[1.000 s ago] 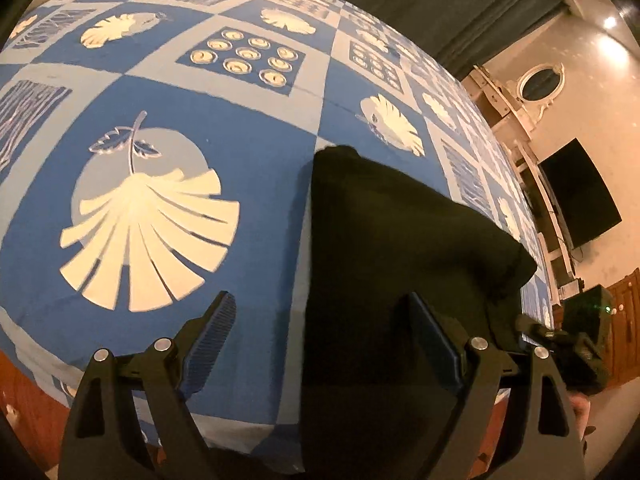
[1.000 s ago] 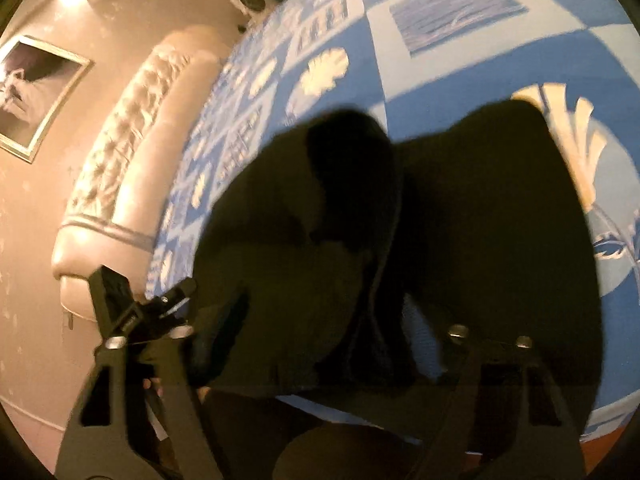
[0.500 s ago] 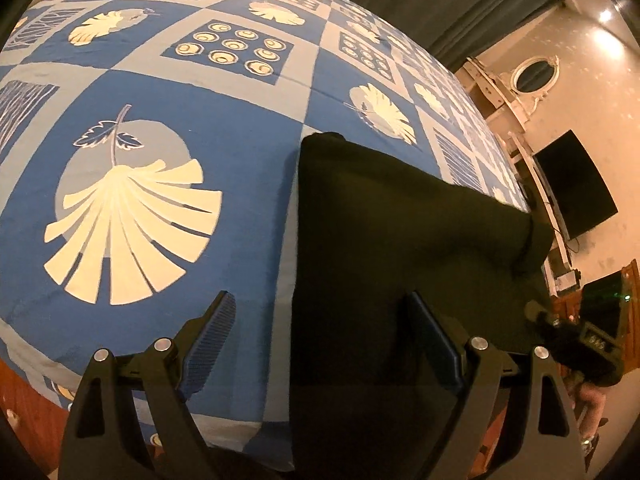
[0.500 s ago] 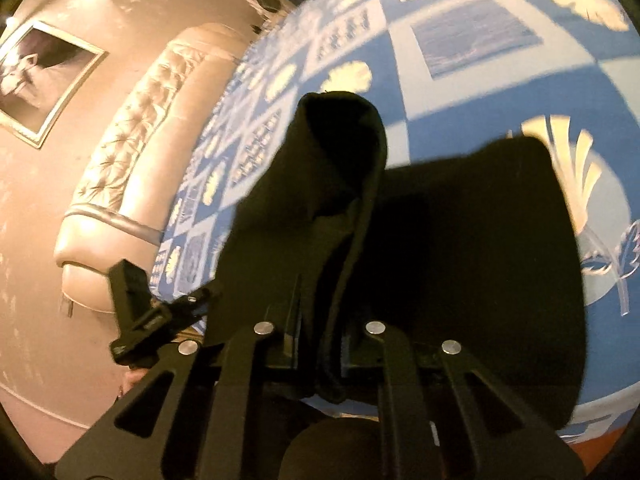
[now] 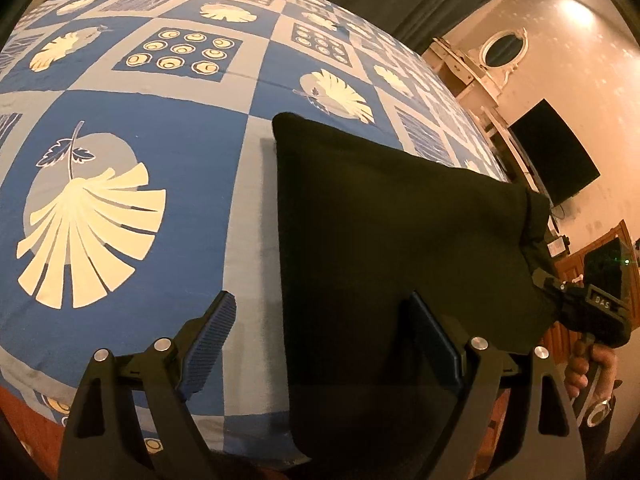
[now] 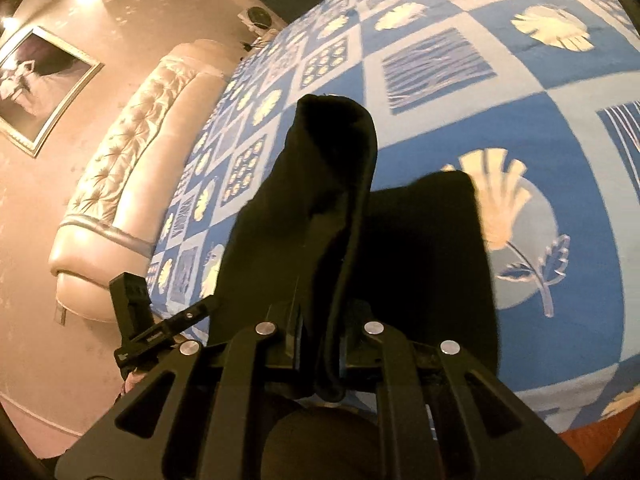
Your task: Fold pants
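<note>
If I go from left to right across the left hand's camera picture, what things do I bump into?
big leaf print on the blue bedspread → black pants → right gripper pinching their edge → black TV on the wall

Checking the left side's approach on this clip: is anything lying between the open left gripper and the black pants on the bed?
Nothing visible. The left gripper hangs open right over the near edge of the pants, only bare bedspread beside it. The right gripper already pinches a raised fold.
</note>
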The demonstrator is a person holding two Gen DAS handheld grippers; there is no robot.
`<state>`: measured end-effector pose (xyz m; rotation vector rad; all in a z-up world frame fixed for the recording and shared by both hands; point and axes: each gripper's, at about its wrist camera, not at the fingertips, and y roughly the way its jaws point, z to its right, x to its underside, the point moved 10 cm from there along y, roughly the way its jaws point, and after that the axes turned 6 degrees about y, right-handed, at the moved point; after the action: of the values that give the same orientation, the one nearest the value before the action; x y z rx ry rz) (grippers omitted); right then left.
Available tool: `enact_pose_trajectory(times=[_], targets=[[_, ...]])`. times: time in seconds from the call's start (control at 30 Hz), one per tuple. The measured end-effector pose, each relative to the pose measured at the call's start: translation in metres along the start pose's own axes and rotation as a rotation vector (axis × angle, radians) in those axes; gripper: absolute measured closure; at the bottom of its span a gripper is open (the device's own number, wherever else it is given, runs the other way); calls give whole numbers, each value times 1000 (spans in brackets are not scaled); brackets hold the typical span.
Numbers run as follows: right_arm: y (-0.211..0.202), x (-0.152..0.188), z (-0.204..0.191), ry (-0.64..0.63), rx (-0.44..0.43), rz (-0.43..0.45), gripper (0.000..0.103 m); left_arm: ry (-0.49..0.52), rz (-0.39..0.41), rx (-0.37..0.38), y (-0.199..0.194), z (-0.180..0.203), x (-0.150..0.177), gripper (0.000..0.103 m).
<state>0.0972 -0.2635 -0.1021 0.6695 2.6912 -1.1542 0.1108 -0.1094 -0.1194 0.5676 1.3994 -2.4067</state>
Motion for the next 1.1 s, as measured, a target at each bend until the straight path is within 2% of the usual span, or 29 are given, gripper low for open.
enact_pose_trajectory(times=[0.13,0.3,0.57,1.1], targets=[[5,3,29,49,31,-18,92,-7,-20,12,5,2,4,17],[17,6,54,122,22,-49,92,-12,-40,16,11,3,8,17],[17,6,67,172,-6,-57,91,-32,-57,32,13,4,12,17],[-1,7,86,189,26,-32,91,-61,-44,24,5,-5,8,17]])
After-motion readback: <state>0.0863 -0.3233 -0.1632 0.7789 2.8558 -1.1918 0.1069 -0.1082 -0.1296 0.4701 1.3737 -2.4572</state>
